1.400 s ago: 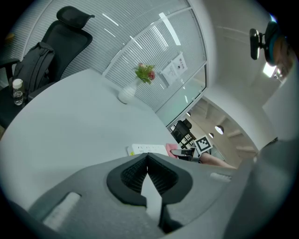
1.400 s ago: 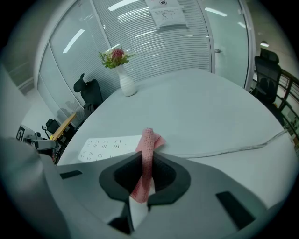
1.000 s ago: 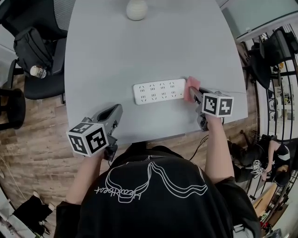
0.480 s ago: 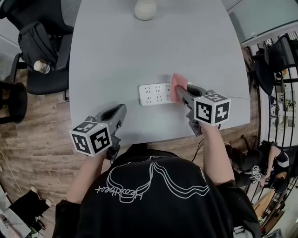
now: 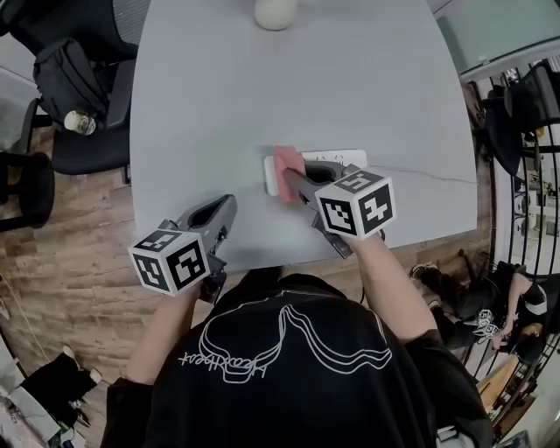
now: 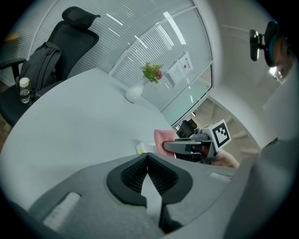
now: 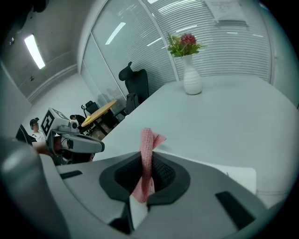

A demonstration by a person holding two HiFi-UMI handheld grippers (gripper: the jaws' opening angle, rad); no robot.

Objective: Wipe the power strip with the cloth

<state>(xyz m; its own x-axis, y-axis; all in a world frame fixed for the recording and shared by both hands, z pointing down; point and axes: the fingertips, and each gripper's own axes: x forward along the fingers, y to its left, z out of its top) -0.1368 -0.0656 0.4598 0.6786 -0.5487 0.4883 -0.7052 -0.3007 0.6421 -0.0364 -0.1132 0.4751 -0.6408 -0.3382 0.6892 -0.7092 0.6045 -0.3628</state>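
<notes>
Power strip point(image 5: 348, 158) and cloth point(image 5: 289, 163) meet at the right tongs point(image 5: 290, 178), whose jaws are clamped on the pink cloth. In the right gripper view the fabric stands pinched upright between the two pads, with a folded tuft poking out past the tips. Held that way, the free end can be pressed down as a small pad while the hard jaws do not touch the plastic.

From the head view the cloth sits over the strip's left end, so I judge the wipe to be close to one end of its run along the top face. Only the strip's right part and a sliver at the left show bare.

The left tongs point(image 5: 220, 213) hold nothing, jaws together, near the front edge of the bench point(image 5: 227, 96) and well apart from the strip. They take no share in steadying it, presumably because the strip lies flat and sits firmly enough on its own.

The strip lies crosswise in front of the person, a short way in from the front edge, and its thin cable point(image 5: 420, 173) runs off to the right. Further out, a white vase point(image 5: 276, 12) with flowers stands at the far side of the bench. An office chair point(image 5: 87, 149) carrying a dark backpack point(image 5: 66, 79) and a bottle point(image 5: 78, 123) stands off the left side.
</notes>
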